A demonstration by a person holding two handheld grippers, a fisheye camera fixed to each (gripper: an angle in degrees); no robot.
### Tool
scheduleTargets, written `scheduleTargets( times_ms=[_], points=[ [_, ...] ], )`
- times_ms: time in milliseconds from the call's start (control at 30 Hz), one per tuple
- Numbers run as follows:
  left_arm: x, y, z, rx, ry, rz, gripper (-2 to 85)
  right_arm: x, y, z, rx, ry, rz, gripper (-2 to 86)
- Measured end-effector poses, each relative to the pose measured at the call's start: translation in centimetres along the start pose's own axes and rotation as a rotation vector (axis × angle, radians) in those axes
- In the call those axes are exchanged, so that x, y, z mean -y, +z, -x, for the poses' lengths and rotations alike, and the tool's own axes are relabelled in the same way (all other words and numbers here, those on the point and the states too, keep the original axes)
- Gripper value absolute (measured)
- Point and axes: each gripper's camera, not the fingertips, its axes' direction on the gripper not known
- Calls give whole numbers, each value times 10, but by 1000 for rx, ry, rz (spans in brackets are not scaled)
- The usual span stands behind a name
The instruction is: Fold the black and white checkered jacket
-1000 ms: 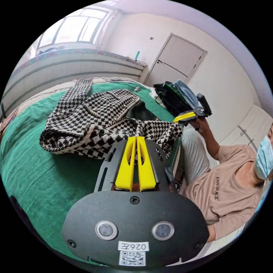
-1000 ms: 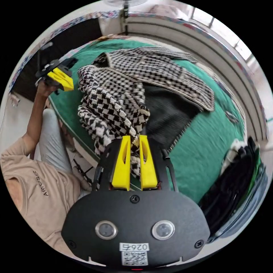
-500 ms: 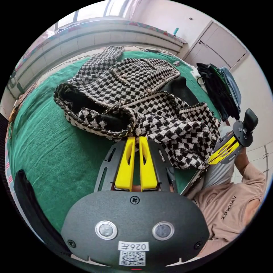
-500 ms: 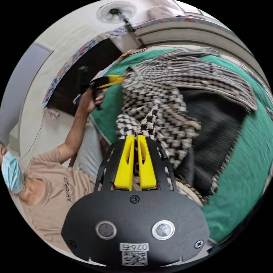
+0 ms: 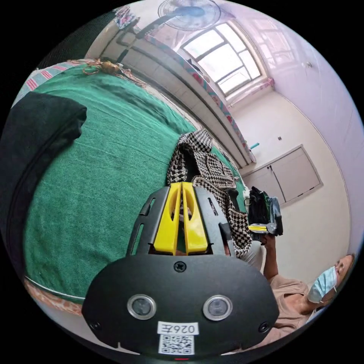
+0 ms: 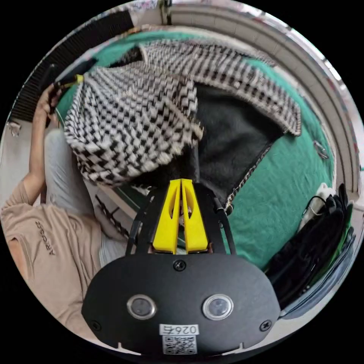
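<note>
The green-covered bed carries the checkered jacket, which lies partly open near the bed's front edge with its dark lining exposed. One front panel of the jacket is raised off the bed and hangs out past that edge, above the person's lap.

Step in hand, as judged: spreading and squaring the jacket before the first fold.

A stack of dark clothes sits at the bed's corner, well apart from the jacket.

The left claw has its jaws together at the jacket's hem; cloth pinched between them cannot be confirmed. In the right gripper view it appears at the raised panel's far corner. The right claw likewise has its jaws together, just below the lining's edge; a grip on the fabric cannot be confirmed.

Next move, as judged: draw both corners apart to tension the panel, then lay it flat on the bed over the lining, edges aligned.
</note>
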Motion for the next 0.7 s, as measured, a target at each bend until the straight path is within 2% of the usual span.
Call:
scheduleTargets(
  times_ms=[67,133,267,300,333,433,500,567,600,633,700],
  points=[
    [-11,-20,-1,-108,33,-177,-9,-16,-14,-8,-48,36,-132,-8],
    [-23,-35,-15,-230,139,-352,-10,-38,-32,-29,-76,124,-353,-7],
    [-37,-44,-62,-239,404,-458,-10,-69,-55,-68,148,197,-702,1],
    [-44,-47,-80,-246,502,-483,-10,-89,-65,-71,199,189,-887,-3],
    [-53,-53,-97,-272,588,-535,-10,-112,-74,-69,206,178,-1085,-7],
    [-76,-69,-134,-428,762,-679,-9,-148,-84,-53,162,115,-1348,-9],
    [-84,-70,-153,-547,843,-686,-8,-151,-81,-47,140,58,-1377,-10],
    [-80,-60,-172,-666,910,-592,-6,-136,-74,-49,140,-15,-1266,-10],
    [-75,-47,-186,-717,967,-482,-5,-119,-68,-55,149,-53,-1134,-9],
    [-67,-30,-199,-717,993,-373,-7,-107,-61,-60,168,-58,-1034,-9],
    [-54,2,-216,-602,957,-267,-8,-105,-55,-66,174,-35,-1064,-9]
  ],
)
